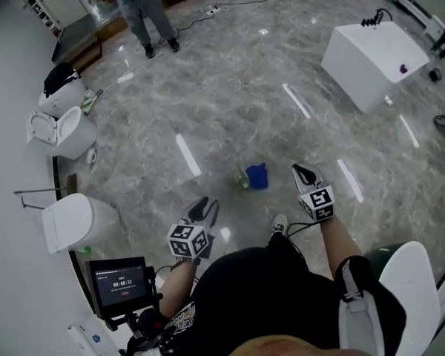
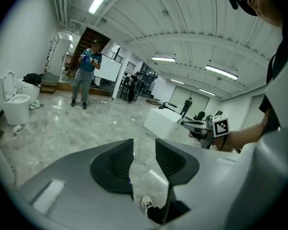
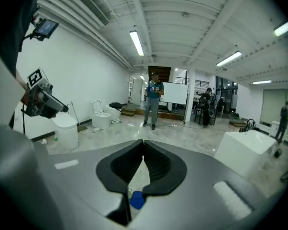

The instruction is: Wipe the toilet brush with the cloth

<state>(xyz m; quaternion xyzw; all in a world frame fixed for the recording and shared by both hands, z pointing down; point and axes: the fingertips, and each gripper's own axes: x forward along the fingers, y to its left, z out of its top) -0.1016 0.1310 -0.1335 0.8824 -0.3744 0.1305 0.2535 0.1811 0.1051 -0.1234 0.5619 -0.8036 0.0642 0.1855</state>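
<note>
Nearest, both claws empty: left gripper (image 1: 205,208) jaws parted narrowly, right gripper (image 1: 304,173) pinched shut. Farther out, mid-floor (image 1: 230,110) between them, blue cloth (image 1: 257,176) lying loose, greenish item (image 1: 242,179) touching it, perhaps the brush. Wiping apparently not underway.

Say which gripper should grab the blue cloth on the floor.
Right, probably: the right gripper is nearer the cloth in the head view, though shut and must open. The left gripper is open but farther.
</note>
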